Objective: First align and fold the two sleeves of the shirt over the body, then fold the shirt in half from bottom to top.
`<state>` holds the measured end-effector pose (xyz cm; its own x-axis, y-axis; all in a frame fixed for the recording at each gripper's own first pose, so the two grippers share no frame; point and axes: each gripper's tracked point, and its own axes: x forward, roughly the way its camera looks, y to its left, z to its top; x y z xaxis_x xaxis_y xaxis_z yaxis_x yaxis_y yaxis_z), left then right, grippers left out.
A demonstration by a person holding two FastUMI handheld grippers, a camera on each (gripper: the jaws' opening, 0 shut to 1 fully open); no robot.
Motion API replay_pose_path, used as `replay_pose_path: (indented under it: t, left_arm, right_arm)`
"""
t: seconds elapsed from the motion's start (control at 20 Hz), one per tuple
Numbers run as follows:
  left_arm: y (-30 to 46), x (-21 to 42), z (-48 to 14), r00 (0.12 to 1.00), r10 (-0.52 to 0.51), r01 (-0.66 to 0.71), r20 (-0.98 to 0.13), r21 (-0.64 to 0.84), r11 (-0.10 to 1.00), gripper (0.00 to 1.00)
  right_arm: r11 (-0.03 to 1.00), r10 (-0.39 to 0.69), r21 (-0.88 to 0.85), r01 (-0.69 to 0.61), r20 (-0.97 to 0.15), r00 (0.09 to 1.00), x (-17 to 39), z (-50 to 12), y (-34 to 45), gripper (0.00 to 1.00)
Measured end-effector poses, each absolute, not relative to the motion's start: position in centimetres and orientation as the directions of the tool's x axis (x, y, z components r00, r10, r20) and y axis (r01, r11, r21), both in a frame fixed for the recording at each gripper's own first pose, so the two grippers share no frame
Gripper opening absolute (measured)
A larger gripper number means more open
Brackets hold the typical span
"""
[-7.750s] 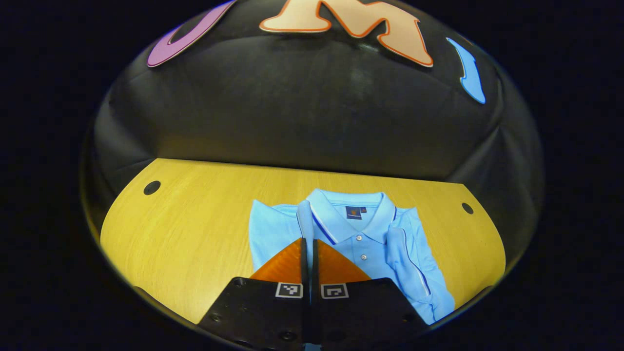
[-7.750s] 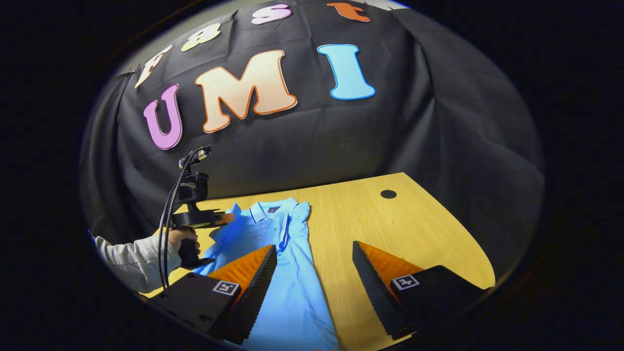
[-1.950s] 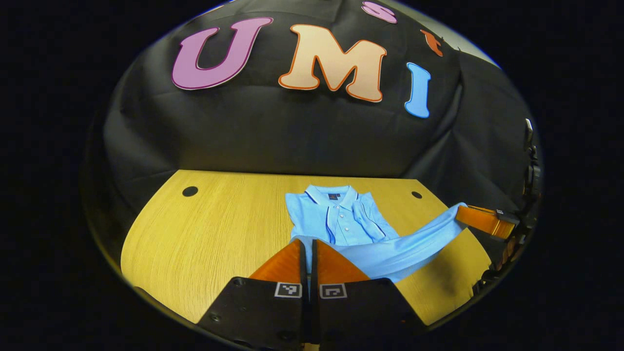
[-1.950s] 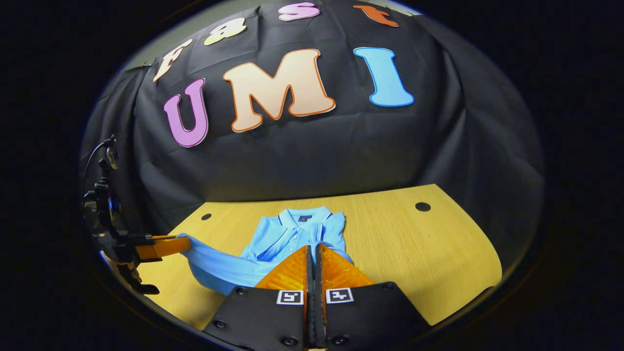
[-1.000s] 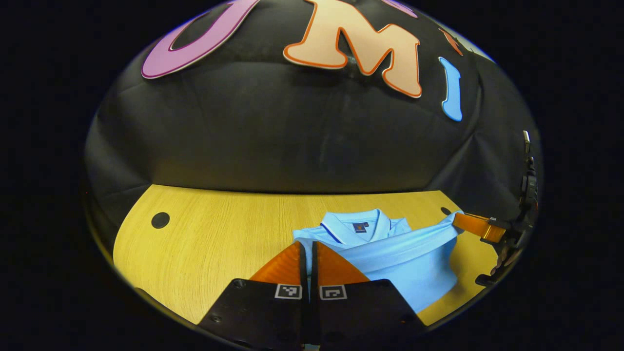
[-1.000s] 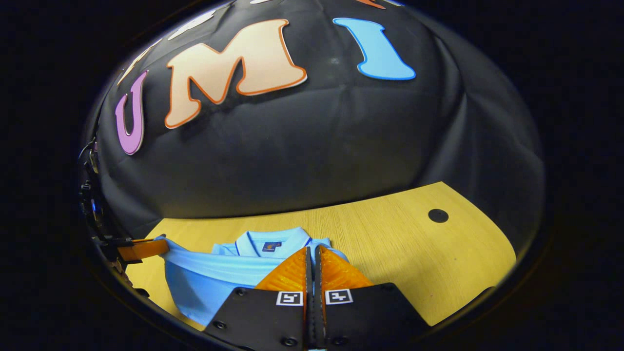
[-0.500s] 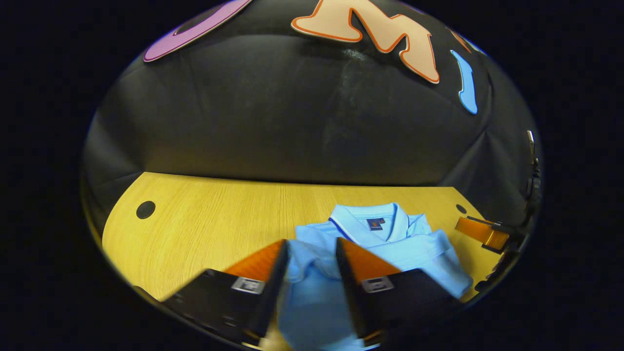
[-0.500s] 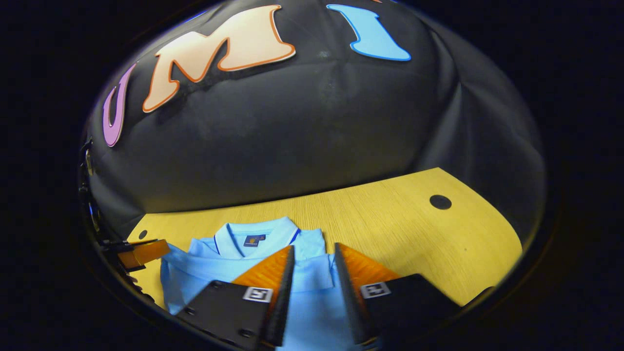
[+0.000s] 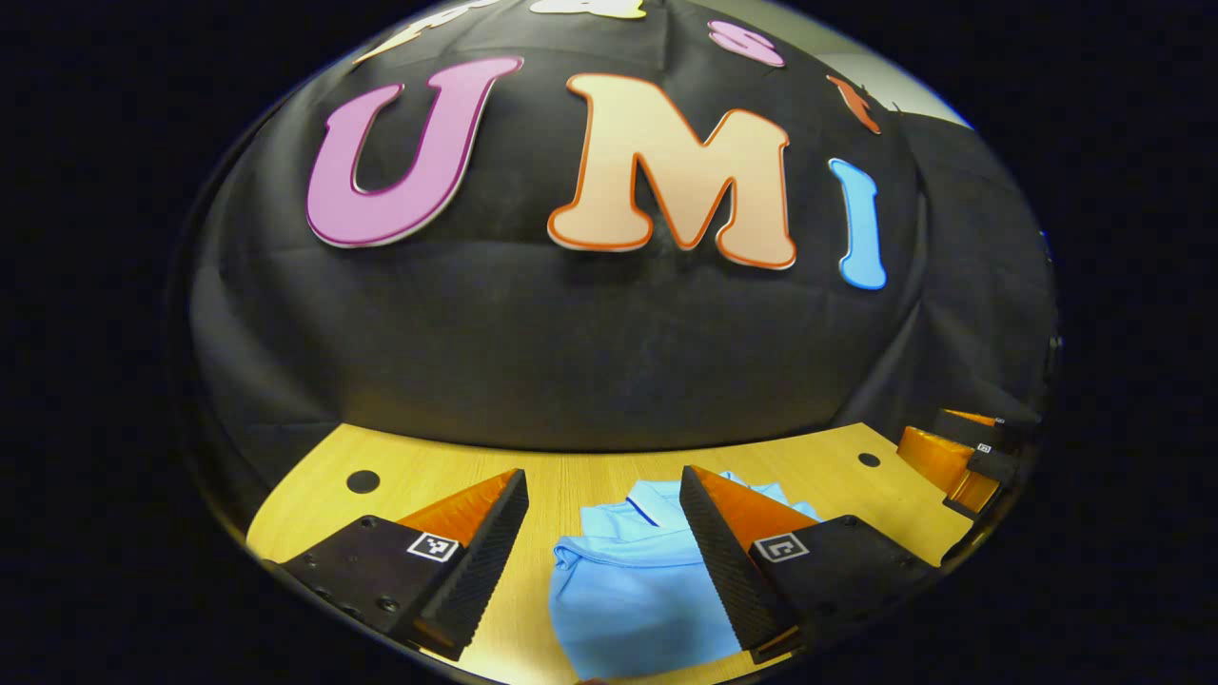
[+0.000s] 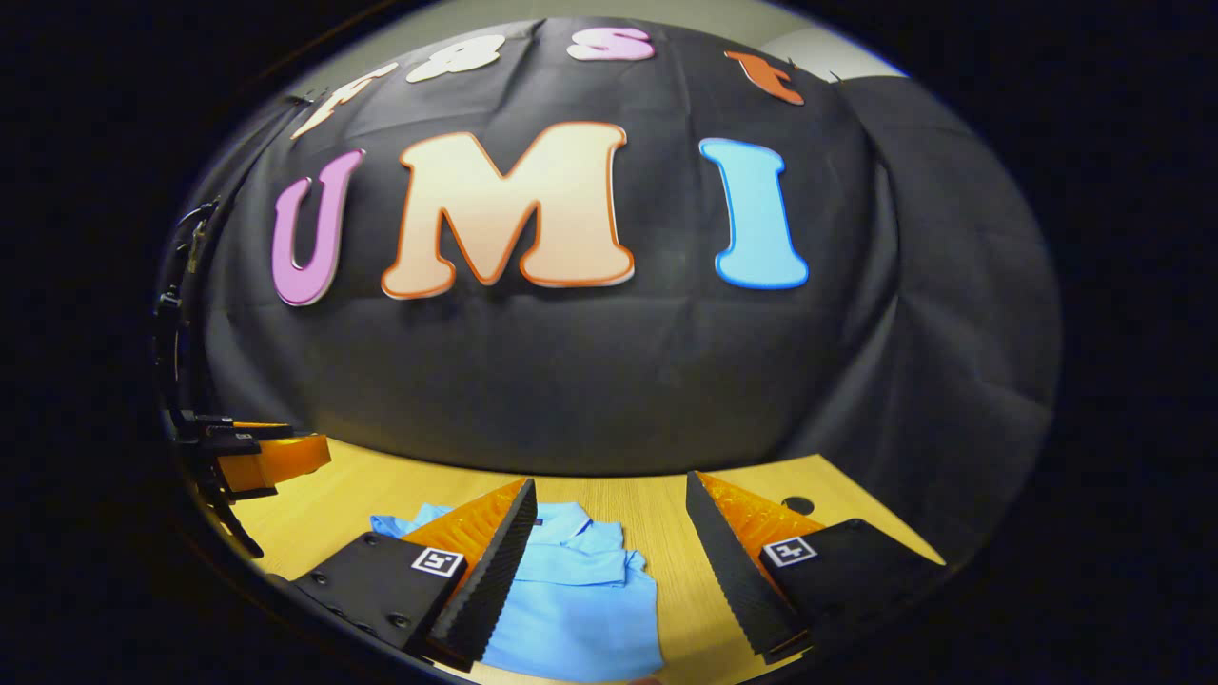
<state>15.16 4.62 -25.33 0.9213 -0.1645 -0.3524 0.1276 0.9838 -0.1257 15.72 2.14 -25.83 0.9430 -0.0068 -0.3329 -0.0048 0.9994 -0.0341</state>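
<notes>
The light blue polo shirt (image 9: 633,585) lies folded on the wooden table (image 9: 447,476), sleeves tucked in and the lower half doubled up over the chest, collar toward the wall. My left gripper (image 9: 601,504) hangs open above it, fingers spread wide with nothing between them. In the right gripper view the same folded shirt (image 10: 571,609) lies below my right gripper (image 10: 609,509), which is also open and empty. The right gripper (image 9: 956,457) shows at the far right of the left gripper view, and the left gripper (image 10: 262,457) at the far left of the right gripper view.
The yellow wooden table (image 10: 666,504) ends at the black cloth wall. Round cable holes sit near its back corners (image 9: 363,480) (image 9: 868,459) (image 10: 797,505).
Both grippers let go of the shirt's hem, opened wider and rose back away from the table. The shirt stays folded in half where it was laid.
</notes>
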Motion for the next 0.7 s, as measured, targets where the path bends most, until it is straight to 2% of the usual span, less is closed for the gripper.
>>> replay_pose_path:
  t: [0.35, 0.7]
  left_arm:
    - [3.5, 7.8, -18.1, 0.956, -0.139, 0.119, -0.260, -0.094, 0.988, 0.96]
    - [1.5, 0.1, -12.8, 0.972, -0.135, 0.125, -0.193, -0.060, 0.990, 0.95]
  right_arm:
    - [0.999, 0.016, -0.027, -0.022, -0.195, 0.981, 8.2, -16.6, 1.5, 0.98]
    - [0.998, 0.065, 0.004, -0.066, -0.180, 0.982, 0.5, -13.5, 1.8, 0.99]
